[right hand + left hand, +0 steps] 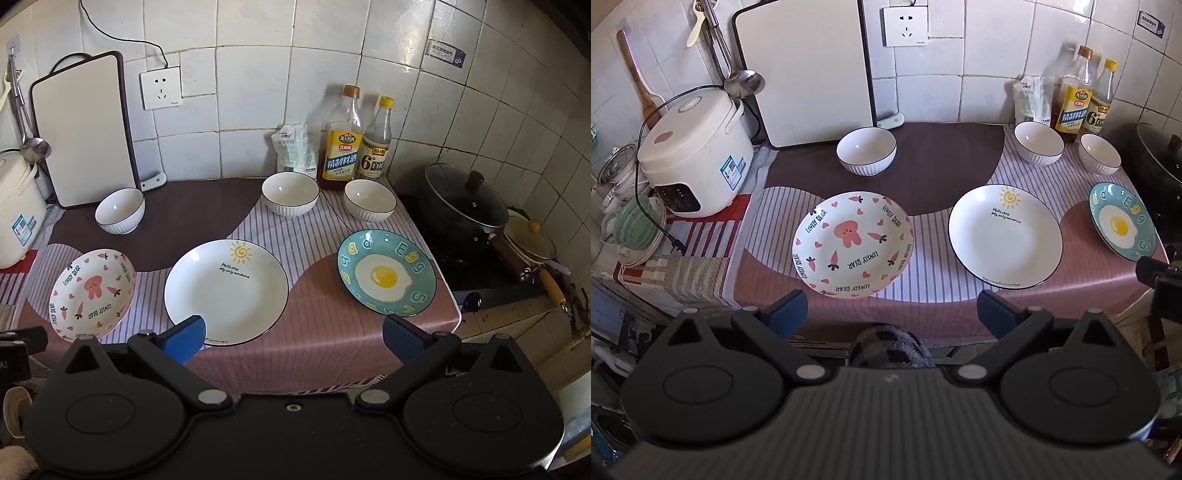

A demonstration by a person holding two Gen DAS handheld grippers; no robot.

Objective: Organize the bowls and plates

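The left gripper [892, 306] and right gripper [293, 334] both hang wide open and empty above the counter's front edge. The bear plate [852, 243], sun plate [1004, 236] and egg plate [386, 272] lie apart; three bowls [290, 198] stand behind. Glazed rims probably slip, and the egg plate sits near the edge.

A pink rabbit, hearts and carrots dot the white plate [852, 243] at centre; a yellow sun marks the dark-rimmed white plate [1004, 236]; a fried egg fills the teal plate [386, 273], seemingly ringed with pastel letters, on the pink-striped table [923, 306].
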